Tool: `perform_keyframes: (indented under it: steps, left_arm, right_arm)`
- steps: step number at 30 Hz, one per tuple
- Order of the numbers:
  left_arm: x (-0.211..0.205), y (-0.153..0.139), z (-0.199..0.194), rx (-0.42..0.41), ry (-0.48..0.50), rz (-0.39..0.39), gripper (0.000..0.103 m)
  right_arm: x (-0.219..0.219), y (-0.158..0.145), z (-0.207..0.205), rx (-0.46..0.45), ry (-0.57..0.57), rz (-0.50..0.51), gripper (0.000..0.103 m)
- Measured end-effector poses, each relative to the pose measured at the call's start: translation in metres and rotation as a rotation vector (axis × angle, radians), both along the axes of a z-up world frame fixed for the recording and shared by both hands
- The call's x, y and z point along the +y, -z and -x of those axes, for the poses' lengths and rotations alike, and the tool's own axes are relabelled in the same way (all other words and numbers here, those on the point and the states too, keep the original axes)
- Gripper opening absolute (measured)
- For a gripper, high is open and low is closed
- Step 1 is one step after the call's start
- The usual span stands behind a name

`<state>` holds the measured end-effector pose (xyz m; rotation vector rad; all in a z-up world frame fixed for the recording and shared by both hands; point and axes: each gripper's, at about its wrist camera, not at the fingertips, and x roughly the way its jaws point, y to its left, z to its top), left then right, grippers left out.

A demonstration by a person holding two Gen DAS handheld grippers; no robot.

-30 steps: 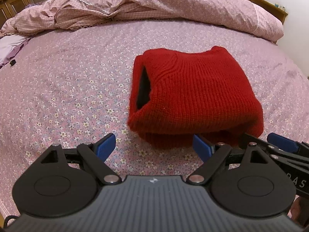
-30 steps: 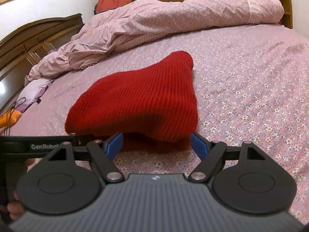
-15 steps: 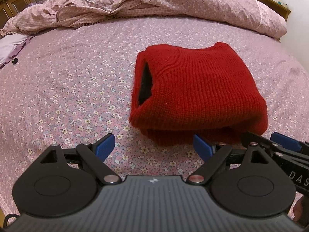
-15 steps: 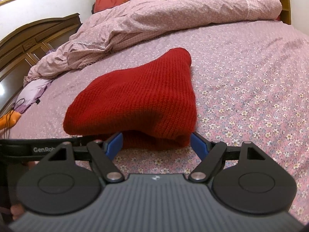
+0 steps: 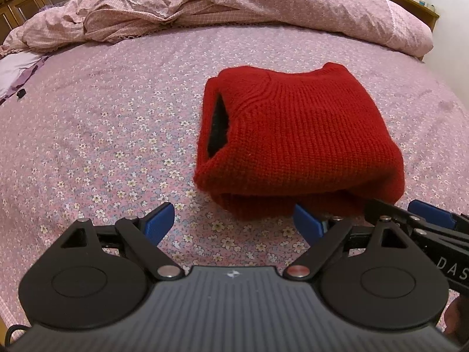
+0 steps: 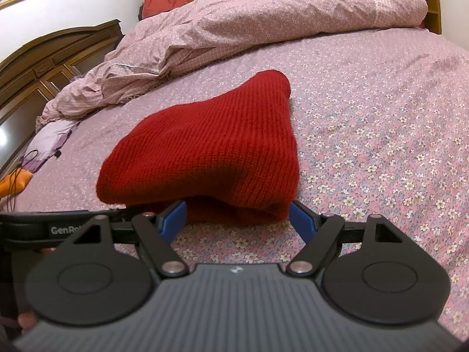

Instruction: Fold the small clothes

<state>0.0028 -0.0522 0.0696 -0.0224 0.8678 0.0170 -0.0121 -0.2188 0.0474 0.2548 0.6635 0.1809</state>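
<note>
Jaws apart before one red sweater (image 5: 296, 143)

Left gripper (image 5: 233, 223) and right gripper (image 6: 237, 217) sit low in frame, side by side, jaws spread wide.

One folded red sweater (image 5: 304, 135), one rumpled quilt (image 5: 234, 3) — and two hand-held grippers, left (image 5: 233, 223) and right (image 6: 237, 220).

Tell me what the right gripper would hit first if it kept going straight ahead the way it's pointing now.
Most likely the folded red sweater. The right gripper is open, and the sweater's near edge lies just ahead between its fingers on the floral bedsheet. Depth is hard to judge, so it might skim the sheet first.
</note>
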Motion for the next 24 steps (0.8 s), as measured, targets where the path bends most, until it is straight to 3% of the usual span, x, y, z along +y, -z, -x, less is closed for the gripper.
perform_keyframes:
  steps: [24]
  left_arm:
    - [0.0003,0.0013,-0.0003,0.007,0.010,0.009,0.091]
  right_arm:
    - [-0.0001,-0.0006,-0.0003,0.001,0.000,0.000,0.079]
